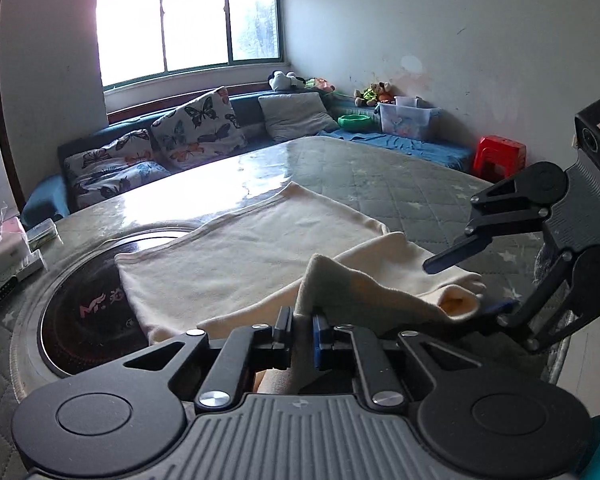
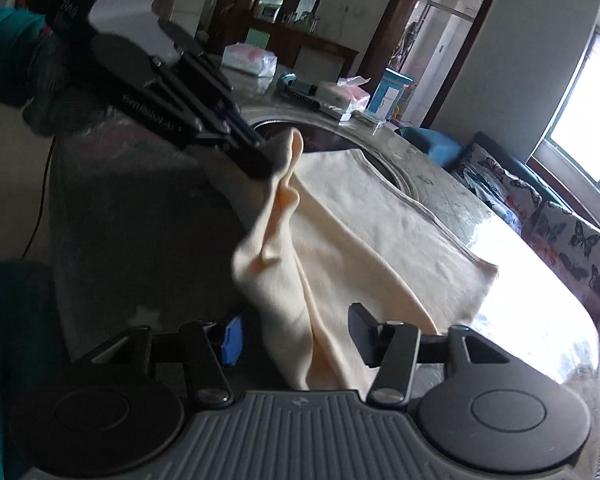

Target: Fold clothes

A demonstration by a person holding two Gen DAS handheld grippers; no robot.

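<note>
Here, spread flat on the quilted table (image 1: 400, 184): a cream garment (image 1: 240, 248), its near edge lifted off the table. Left gripper (image 1: 302, 330) pinched narrow on a bunched fold of that edge. Right gripper (image 2: 296, 338) spread wide, a hanging fold between its fingers (image 2: 232, 340) but untouched, with no grip. Beyond the table, seen only from the left wrist: a clear plastic bin (image 1: 406, 120) on the blue bench, its contents too blurred to name, and a green bowl (image 1: 354, 122) just beside it. Seen only from the right wrist: a doorway (image 2: 428, 40) and tissue packs (image 2: 250, 60) at the table's far end.
</note>
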